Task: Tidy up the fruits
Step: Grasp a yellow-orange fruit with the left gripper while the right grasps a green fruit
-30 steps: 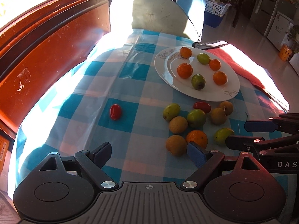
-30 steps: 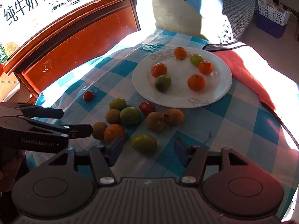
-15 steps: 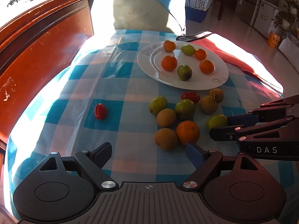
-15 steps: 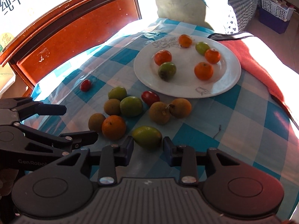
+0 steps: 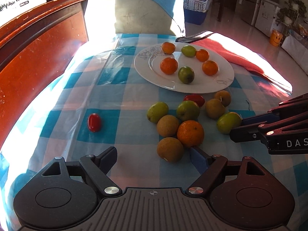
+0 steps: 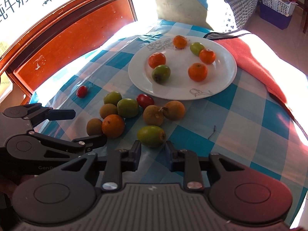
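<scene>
sitting spread: left gripper, fingers wide apart, holding nothing
brown fruit: between those fingers, nearer the right one, not touching the left
orange: at 1 o'clock of the brown fruit, touching it
right gripper: fingers partly open, their tips on either side of the green fruit; whether they touch it i cannot tell
green fruit: on the checked cloth, at 6 o'clock of the white plate
</scene>
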A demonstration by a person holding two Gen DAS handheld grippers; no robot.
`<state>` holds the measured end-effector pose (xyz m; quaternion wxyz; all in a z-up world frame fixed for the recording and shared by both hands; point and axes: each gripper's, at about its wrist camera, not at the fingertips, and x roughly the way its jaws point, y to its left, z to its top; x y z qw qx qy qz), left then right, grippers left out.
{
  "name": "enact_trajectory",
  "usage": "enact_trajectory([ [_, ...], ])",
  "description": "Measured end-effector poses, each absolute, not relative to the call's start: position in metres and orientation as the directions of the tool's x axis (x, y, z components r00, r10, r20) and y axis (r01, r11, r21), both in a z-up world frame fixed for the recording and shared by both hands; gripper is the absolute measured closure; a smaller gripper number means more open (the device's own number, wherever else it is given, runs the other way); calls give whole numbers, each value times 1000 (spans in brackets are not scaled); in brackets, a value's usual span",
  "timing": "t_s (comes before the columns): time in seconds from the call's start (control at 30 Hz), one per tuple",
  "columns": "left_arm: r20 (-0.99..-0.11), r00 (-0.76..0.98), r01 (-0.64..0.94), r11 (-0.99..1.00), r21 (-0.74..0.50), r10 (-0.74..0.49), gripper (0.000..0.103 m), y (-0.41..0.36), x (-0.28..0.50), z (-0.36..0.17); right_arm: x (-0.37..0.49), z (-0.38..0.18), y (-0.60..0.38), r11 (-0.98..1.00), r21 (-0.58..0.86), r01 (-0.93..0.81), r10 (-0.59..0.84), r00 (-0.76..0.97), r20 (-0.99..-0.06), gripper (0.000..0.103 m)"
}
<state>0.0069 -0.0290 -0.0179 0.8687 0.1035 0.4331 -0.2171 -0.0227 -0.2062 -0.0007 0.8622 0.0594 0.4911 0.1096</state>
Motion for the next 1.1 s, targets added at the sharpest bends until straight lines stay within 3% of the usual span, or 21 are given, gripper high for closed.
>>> enact_trajectory([
  [0.2,-786,524,517,856,-14,-329,39,-36,5,-20,-21,-1,-212,964,246,-103,264,488,-832,74],
  [0.4,-773,529,529,848,-22,-350,40,-38,7,-21,-18,-3,-218,953,297,-64,288,493,-821,69],
  [0.47,-770,531,539,842,-14,-353,43,-40,6,-21,-17,-4,-220,947,316,-48,298,495,-817,63],
  [0.83,-776,529,503,863,-41,-345,77,-35,9,-17,-14,-7,-214,948,316,-37,291,508,-811,59],
  [1.1,-778,531,506,862,-28,-337,77,-36,6,-18,-15,-8,-209,962,265,-64,260,511,-820,69],
])
